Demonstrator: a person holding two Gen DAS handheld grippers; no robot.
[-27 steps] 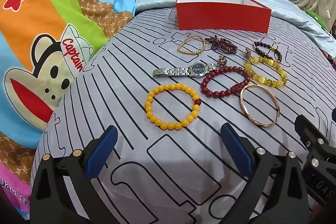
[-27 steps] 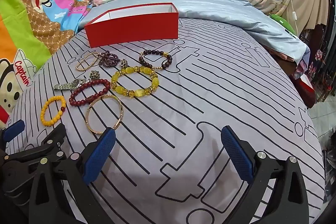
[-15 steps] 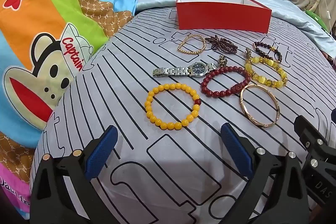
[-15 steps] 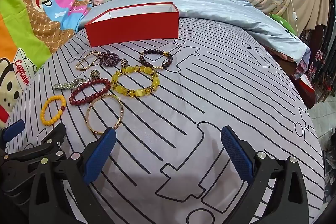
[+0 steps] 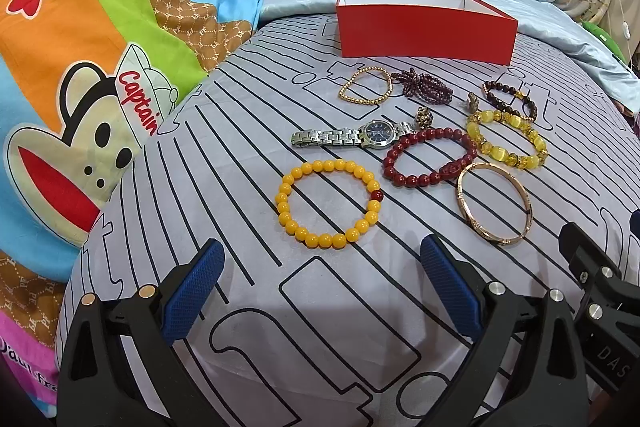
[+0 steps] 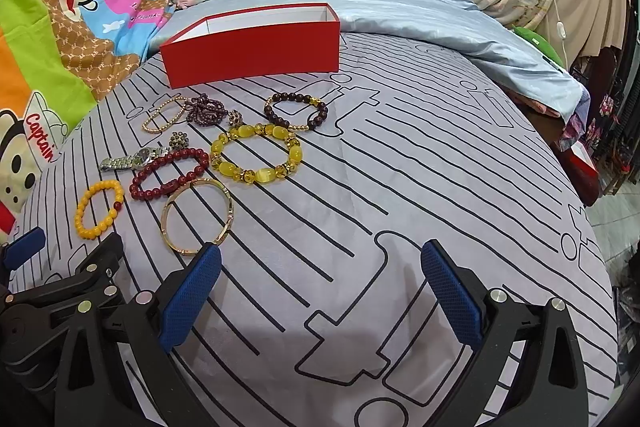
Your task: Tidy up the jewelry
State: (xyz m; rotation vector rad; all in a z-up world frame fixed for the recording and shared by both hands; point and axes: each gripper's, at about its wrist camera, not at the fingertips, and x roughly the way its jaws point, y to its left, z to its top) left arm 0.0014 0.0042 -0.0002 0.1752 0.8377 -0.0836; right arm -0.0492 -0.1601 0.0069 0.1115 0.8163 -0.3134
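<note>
Jaws of the left gripper [image 5: 322,277] and right gripper [image 6: 320,275] stand fully spread, grasping nothing, probably poised for a first pickup. The red box [image 5: 424,31] lies beyond the jewelry, open side up for loading. The yellow bead bracelet [image 5: 329,203] lies just ahead of the left jaws; the gold bangle [image 6: 197,215] is beside the right gripper's left pad.

The left gripper [image 5: 322,267] and the right gripper [image 6: 320,269] are hanging side by side, both tilting downward over the near edge of the bed [image 6: 360,195], jaws spread wide and gripping nothing.
</note>
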